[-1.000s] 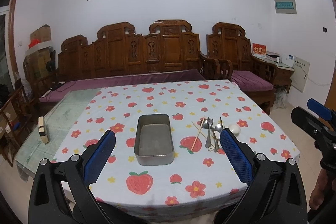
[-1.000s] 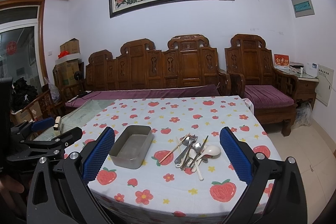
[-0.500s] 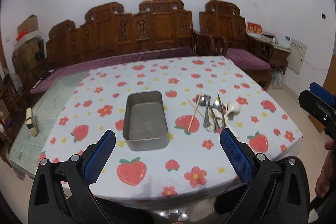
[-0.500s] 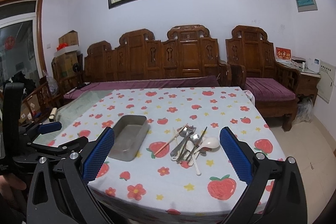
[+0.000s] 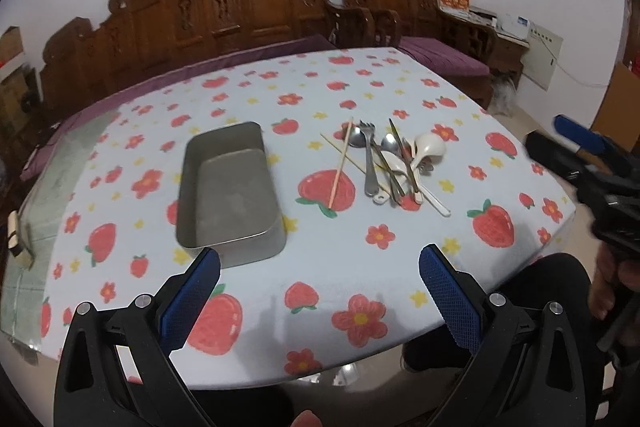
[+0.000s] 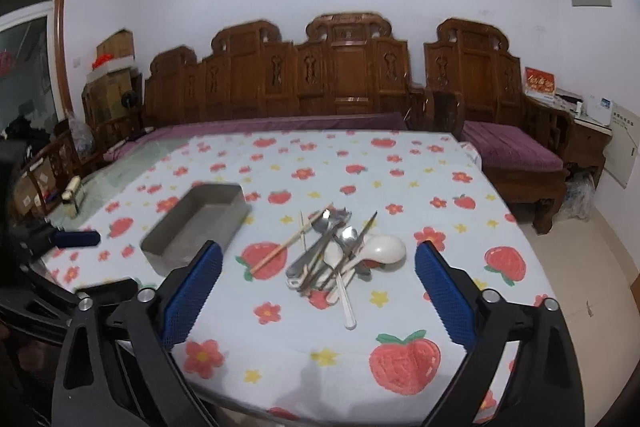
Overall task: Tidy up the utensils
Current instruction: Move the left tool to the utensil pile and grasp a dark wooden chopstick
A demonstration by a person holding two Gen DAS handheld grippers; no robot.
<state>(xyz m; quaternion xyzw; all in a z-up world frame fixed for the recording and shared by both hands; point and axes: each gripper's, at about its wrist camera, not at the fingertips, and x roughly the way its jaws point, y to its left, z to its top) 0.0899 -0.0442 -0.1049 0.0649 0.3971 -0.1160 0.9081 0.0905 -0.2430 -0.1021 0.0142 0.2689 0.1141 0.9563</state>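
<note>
Both grippers gape, grasping nothing, the right gripper (image 6: 318, 279) having just narrowed slightly; utensil pile (image 5: 386, 163) right of metal tray (image 5: 228, 193); bare tablecloth (image 5: 320, 267) toward near edge.

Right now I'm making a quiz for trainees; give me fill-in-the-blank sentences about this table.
1. The metal tray holds ____ utensils.
2. The utensils lie in a pile on the ____.
3. The white spoon lies on the pile's side ____ from the tray.

Missing: no; tablecloth; away
</note>
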